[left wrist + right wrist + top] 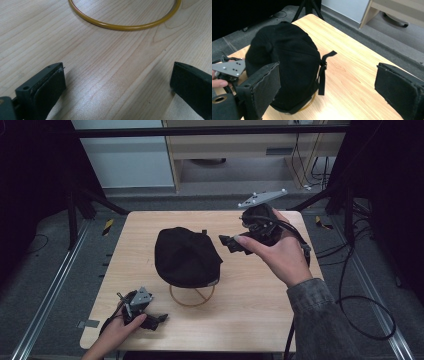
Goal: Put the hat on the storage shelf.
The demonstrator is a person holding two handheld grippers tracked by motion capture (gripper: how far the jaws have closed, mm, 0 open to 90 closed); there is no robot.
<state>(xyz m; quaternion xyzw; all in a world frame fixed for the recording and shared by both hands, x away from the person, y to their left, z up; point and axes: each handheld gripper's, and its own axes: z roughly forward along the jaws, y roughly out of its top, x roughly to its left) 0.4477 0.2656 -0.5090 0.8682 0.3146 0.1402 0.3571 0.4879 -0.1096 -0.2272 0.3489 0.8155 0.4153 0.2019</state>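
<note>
A black cap [186,257] sits near the middle of the light wooden tabletop [250,300], perched on a yellow ring stand [192,296] whose hoop pokes out from under the cap's near edge. The person's right hand [280,252] holds the right claw [226,243] up over the tabletop just to the right of the cap, its tips pointing at the cap's side and not touching it. Seen along that claw, its two black jaws are spread wide with nothing between them; the cap [287,67] rises in front of the left jaw, and its back strap [323,72] hangs loose down the side with one end flicking outward over the wood. A sliver of the yellow ring [310,103] peeps out below the cap there too. Down at the near left corner of the tabletop, the left hand [117,332] rests low with the left claw [159,319] lying close to the surface, pointing across toward the ring stand. From that claw's own view, its jaws are likewise spread apart and empty, bare wood grain between them, and the yellow hoop [125,26] curves across the tabletop a little way ahead of the tips, clear of them.
</note>
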